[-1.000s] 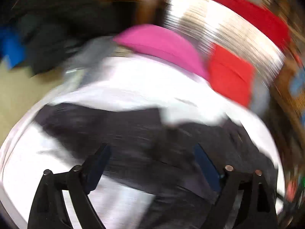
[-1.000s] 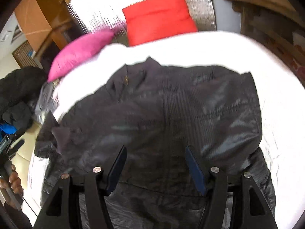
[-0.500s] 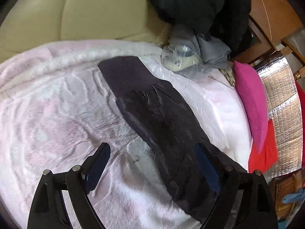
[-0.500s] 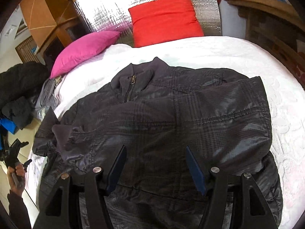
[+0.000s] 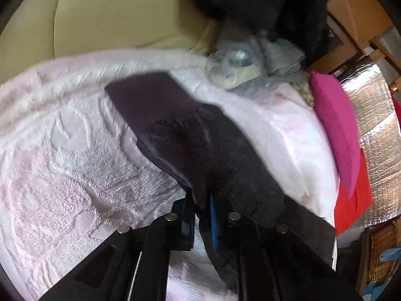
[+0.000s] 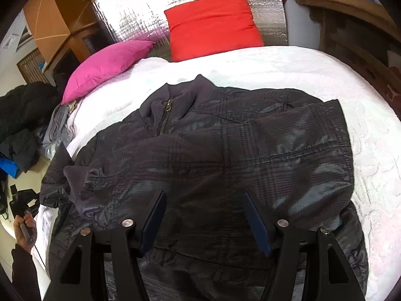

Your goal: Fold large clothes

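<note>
Left claw clamped on the jacket sleeve

The left claw (image 5: pixel 203 210) pinches the dark jacket's (image 6: pixel 225 150) sleeve (image 5: pixel 175 125); the right claw (image 6: pixel 204 215) hangs wide, empty, above the jacket spread on the white bedspread (image 6: pixel 288 65) near pink (image 6: pixel 107 62) and red (image 6: pixel 213 22) pillows.

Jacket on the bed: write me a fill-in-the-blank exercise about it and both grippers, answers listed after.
1. The left gripper is shut on the dark jacket's ____.
2. The right gripper hovers over the jacket with its fingers ____.
3. The jacket's zipper near the collar is ____.
4. Beside the red pillow lies a ____ pillow.

Answers: sleeve; open; closed; pink
</note>
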`<state>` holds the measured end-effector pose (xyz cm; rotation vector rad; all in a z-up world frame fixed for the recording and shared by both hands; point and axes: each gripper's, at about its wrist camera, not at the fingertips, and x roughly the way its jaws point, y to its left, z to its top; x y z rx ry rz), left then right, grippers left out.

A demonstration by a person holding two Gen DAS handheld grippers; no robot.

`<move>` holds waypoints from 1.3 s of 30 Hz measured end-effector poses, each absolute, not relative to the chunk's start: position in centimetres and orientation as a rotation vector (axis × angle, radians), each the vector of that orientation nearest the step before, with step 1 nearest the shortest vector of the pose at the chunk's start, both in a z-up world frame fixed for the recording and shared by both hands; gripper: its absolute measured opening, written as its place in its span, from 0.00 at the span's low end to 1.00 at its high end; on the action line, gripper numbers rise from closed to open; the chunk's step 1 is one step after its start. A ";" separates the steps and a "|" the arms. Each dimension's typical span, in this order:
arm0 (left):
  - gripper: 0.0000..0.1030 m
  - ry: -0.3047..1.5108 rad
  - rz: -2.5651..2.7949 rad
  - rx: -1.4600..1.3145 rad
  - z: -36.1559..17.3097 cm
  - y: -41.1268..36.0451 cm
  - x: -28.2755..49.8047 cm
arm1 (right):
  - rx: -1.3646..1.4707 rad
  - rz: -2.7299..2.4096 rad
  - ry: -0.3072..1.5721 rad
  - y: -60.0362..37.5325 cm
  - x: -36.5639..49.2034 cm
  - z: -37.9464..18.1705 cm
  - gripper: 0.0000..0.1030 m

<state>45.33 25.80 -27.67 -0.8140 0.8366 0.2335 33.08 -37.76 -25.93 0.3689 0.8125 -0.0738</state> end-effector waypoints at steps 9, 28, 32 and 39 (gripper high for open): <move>0.06 0.672 0.052 -0.536 -17.0 15.3 42.7 | 0.480 -0.107 0.766 -40.3 31.9 -25.0 0.66; 0.33 1.044 -0.696 0.061 -22.2 -21.3 36.6 | 0.780 -0.184 0.689 -47.7 30.0 -25.0 0.66; 0.55 1.106 -0.732 0.104 -22.7 -21.3 35.7 | 0.784 -0.179 0.699 -47.8 30.0 -25.1 0.66; 0.68 0.959 -0.745 -0.002 -16.6 -13.7 36.2 | 0.786 -0.143 0.709 -47.3 30.3 -25.1 0.66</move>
